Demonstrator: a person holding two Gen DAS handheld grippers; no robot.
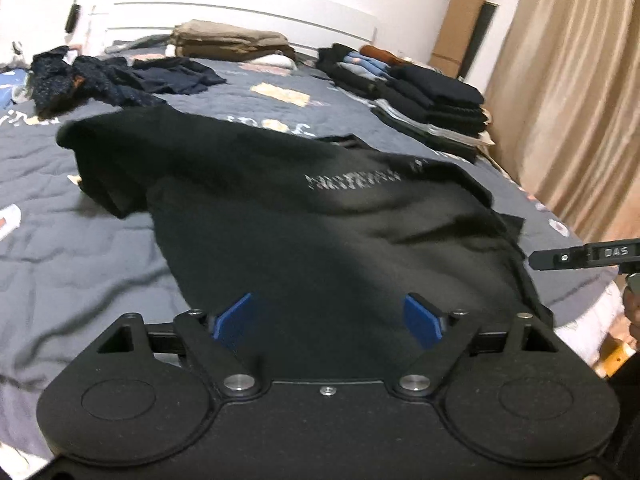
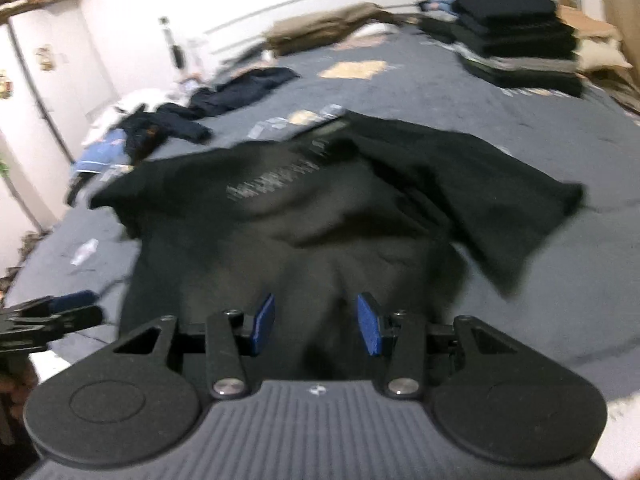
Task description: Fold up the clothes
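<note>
- A black T-shirt [image 1: 320, 216] lies spread on the grey-blue quilt [image 1: 80, 240] of a bed, its near hem at the near edge and pale lettering across the chest.
- Left wrist view: the left gripper [image 1: 329, 322] hangs over the shirt's near hem with its blue pads wide apart and nothing pinched between them; the cloth lies under them.
- Only this view shows the beige curtain [image 1: 568, 100] at far right and a cardboard tube [image 1: 464, 20] standing in the corner.
- It also catches the tip of the right gripper [image 1: 580, 258] at the right edge, just beside the shirt.
- Right wrist view: the right gripper [image 2: 316, 322] has its pads parted, narrower than the left's; the blur hides whether they touch cloth.
- Only this view shows a white door [image 2: 44, 100] at far left.
- Both views show the stack of folded clothes [image 1: 432, 100] at far right and loose dark garments [image 1: 100, 76] at far left.
</note>
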